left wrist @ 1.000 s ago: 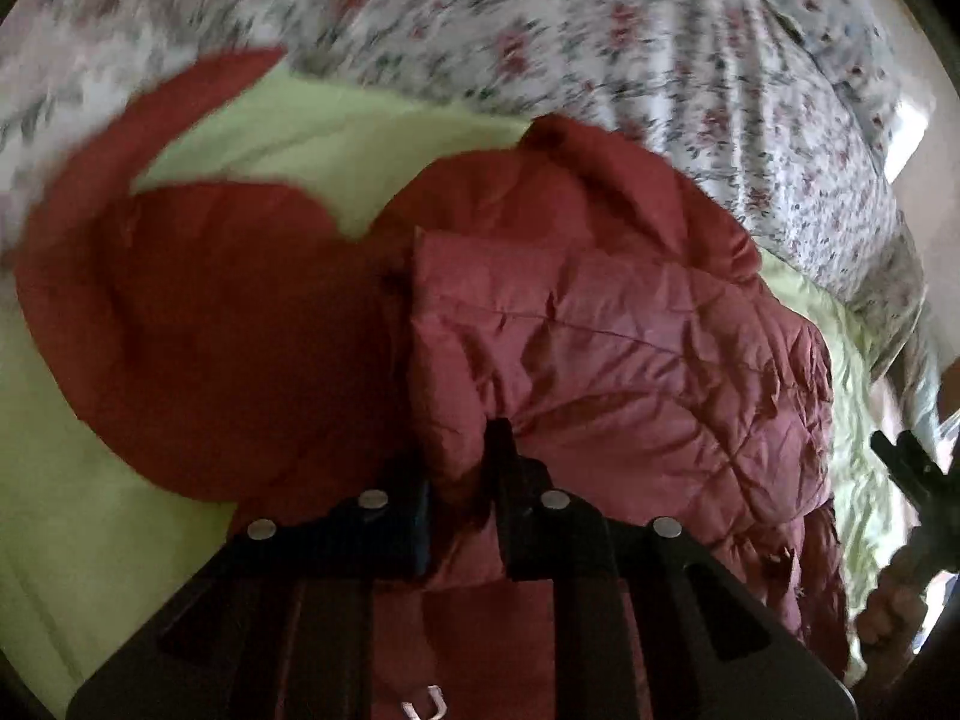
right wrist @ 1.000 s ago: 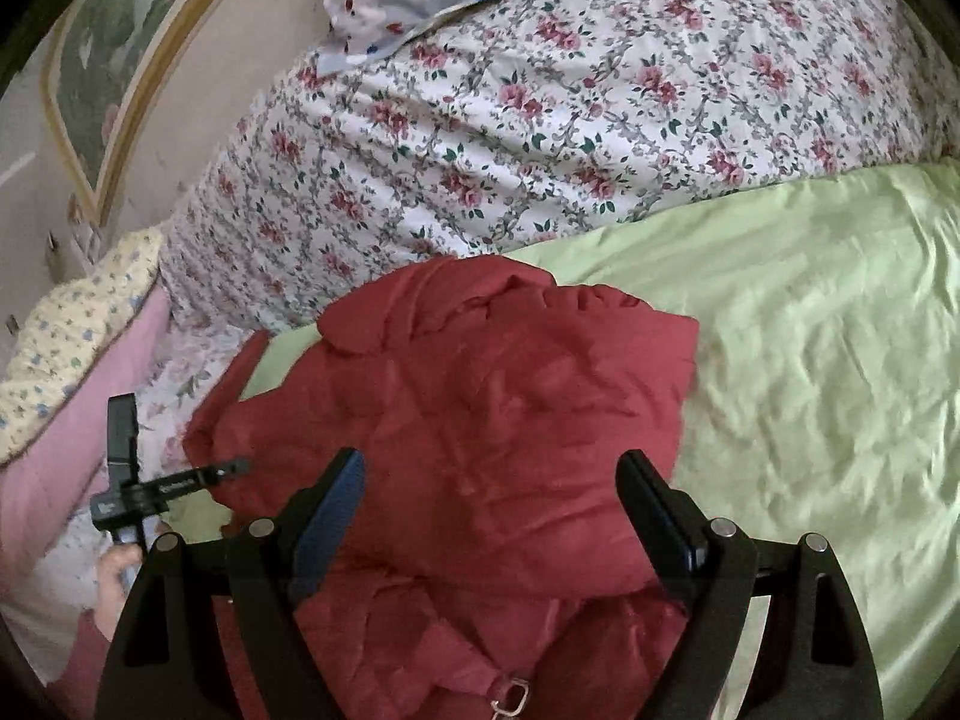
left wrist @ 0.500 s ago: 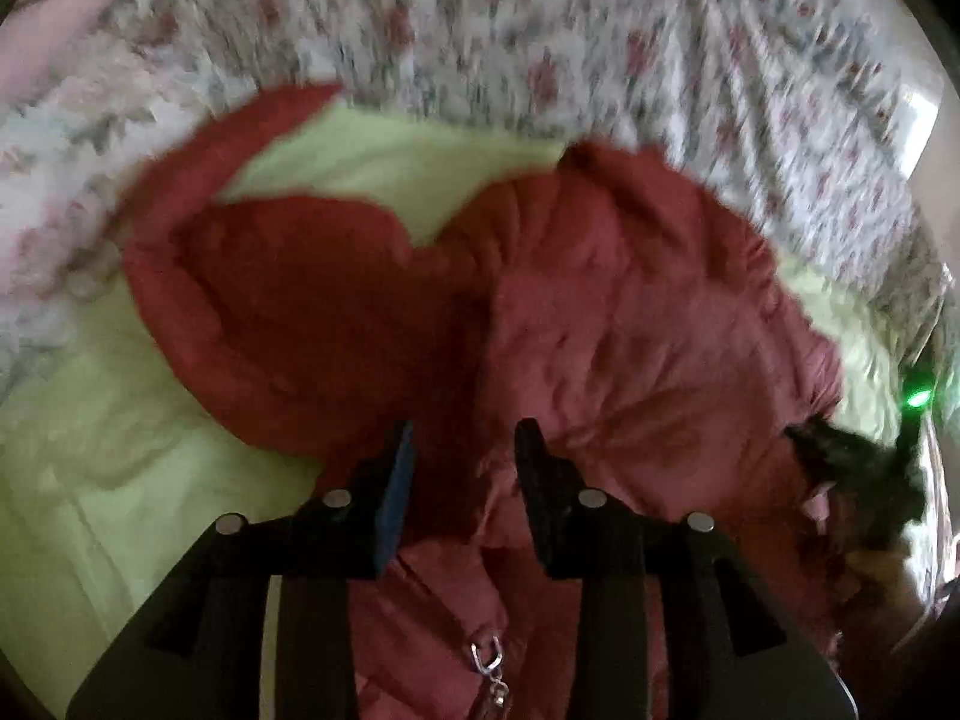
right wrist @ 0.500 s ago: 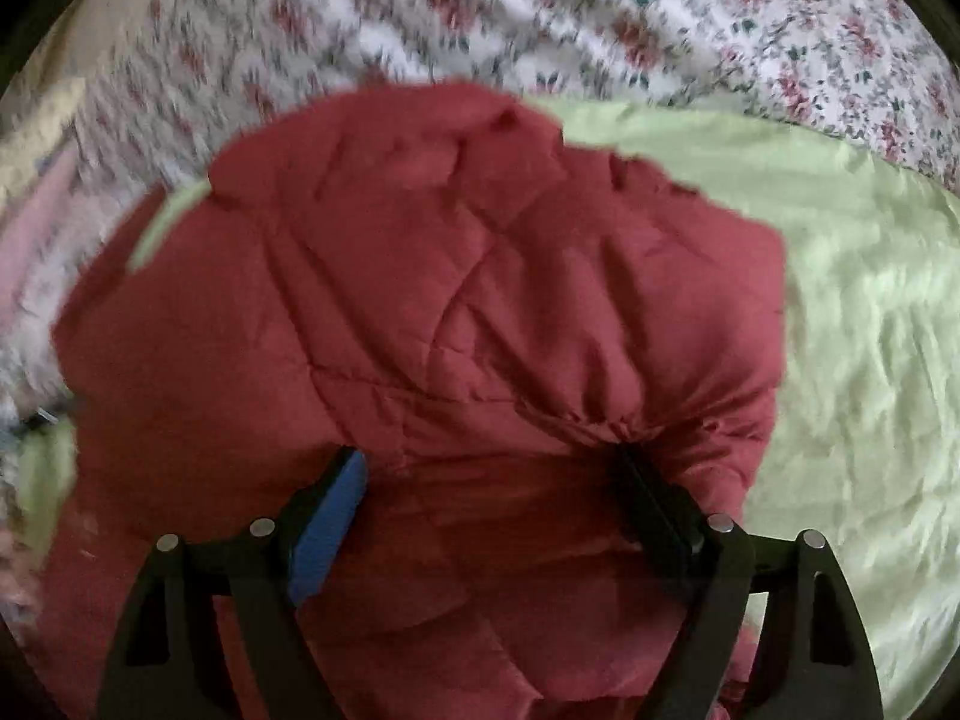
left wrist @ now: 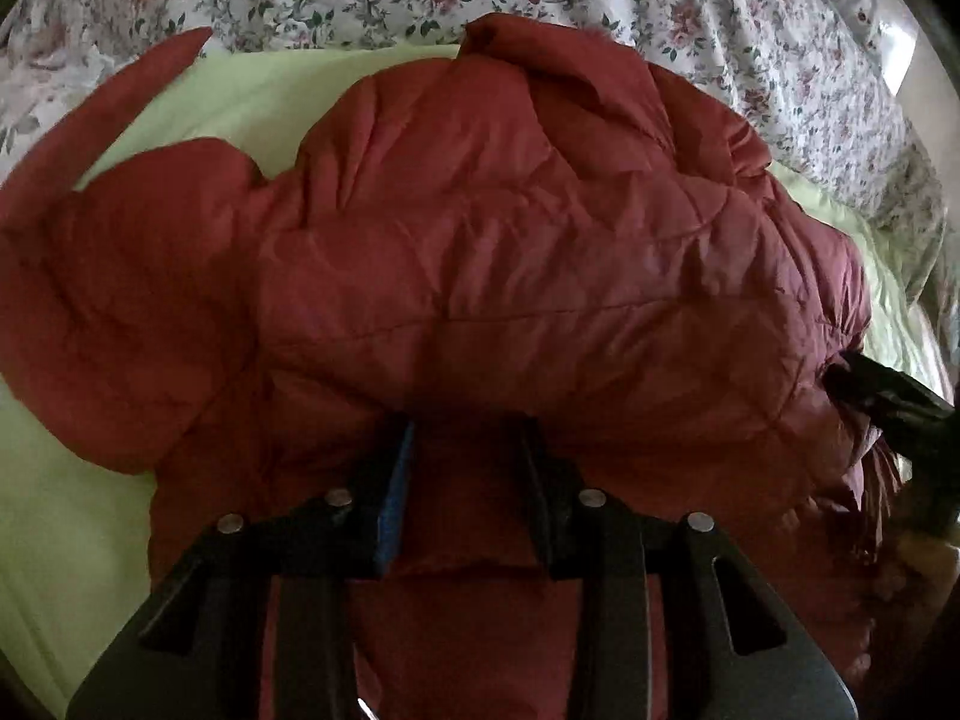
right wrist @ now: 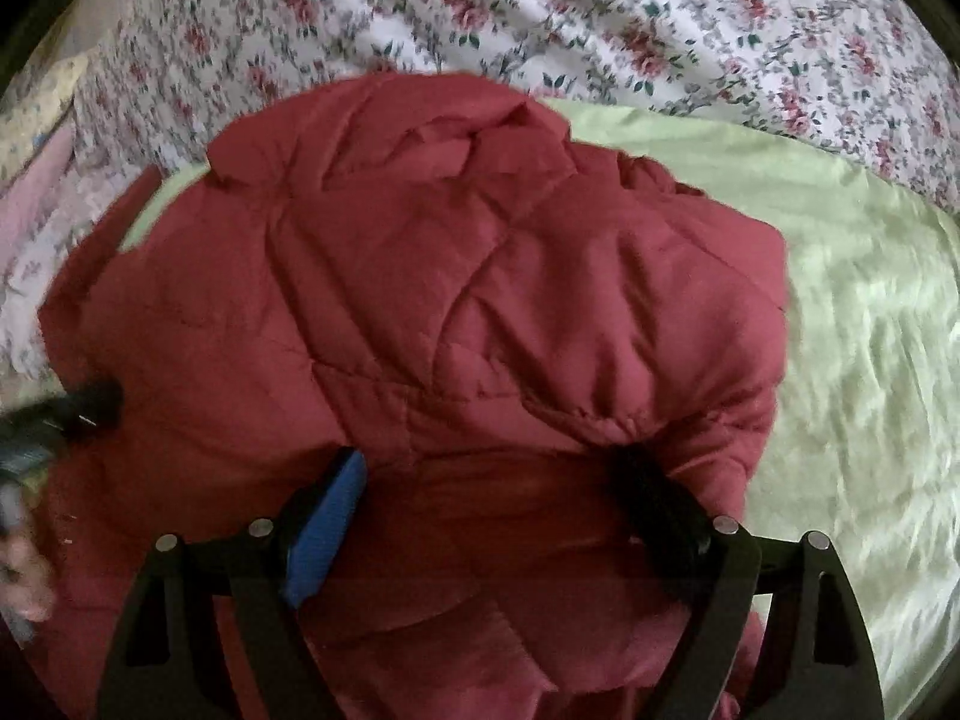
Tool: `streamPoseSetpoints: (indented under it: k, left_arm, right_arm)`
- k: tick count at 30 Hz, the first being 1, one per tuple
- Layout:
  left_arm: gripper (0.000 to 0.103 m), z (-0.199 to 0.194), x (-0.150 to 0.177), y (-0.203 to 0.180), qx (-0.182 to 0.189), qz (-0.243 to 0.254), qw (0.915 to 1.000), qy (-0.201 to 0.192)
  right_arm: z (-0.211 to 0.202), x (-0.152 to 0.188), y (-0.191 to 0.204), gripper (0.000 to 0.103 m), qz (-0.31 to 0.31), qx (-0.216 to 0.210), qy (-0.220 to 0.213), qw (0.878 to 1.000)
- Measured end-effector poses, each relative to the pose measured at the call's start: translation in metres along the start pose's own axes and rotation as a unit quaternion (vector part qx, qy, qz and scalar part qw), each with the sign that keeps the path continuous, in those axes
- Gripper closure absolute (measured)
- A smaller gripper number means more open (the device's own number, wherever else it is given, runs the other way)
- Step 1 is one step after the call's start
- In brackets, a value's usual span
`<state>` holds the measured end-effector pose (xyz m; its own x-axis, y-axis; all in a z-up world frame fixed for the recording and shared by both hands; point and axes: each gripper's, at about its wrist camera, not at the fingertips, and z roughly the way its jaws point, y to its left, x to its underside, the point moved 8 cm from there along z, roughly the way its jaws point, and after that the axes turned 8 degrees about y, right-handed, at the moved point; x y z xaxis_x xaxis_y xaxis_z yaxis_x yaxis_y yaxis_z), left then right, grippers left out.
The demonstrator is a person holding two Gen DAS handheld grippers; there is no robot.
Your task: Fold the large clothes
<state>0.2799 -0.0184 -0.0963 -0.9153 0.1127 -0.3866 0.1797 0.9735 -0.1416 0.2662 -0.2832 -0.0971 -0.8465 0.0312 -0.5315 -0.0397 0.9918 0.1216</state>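
A red quilted jacket lies bunched and folded over on a light green sheet. One sleeve sticks out to the upper left. My left gripper is open, its tips tucked just under the jacket's near fold, with a lower red layer in the gap and the pads not pressing. My right gripper stands wide open, its fingertips pushed under the near puffy edge of the jacket, with padding between the jaws but not pinched. Each gripper shows at the edge of the other's view: the right gripper and the left gripper.
A floral quilt is heaped along the far side of the bed. The green sheet spreads out to the right of the jacket. Pink and yellow bedding lies at the far left. A hand holds the left gripper.
My left gripper let go of the jacket fold, opened, and sank to the fold's near edge. My right gripper came down and forward from above the bed onto the jacket.
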Motion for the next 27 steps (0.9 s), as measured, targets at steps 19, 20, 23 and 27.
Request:
streamPoseSetpoints:
  k: [19,20,23,27]
  left_arm:
    - [0.061,-0.027,0.004,0.013,-0.018,0.021,0.9995,-0.015]
    - [0.055,-0.032,0.003,0.017,-0.024,0.02,0.9993,-0.021]
    - [0.049,-0.048,-0.001,0.037,-0.055,0.007,0.9976,-0.042]
    - [0.048,-0.063,-0.009,0.068,-0.08,-0.023,0.9948,-0.059]
  right_arm:
    - [0.013,0.01,0.007,0.017,-0.023,0.017,0.013,1.0]
    - [0.009,0.01,0.008,0.017,-0.02,0.012,0.01,1.0]
    - [-0.012,0.012,0.012,0.017,-0.007,-0.017,-0.003,1.0]
    - [-0.034,0.018,0.026,0.017,-0.014,-0.042,-0.011,0.999]
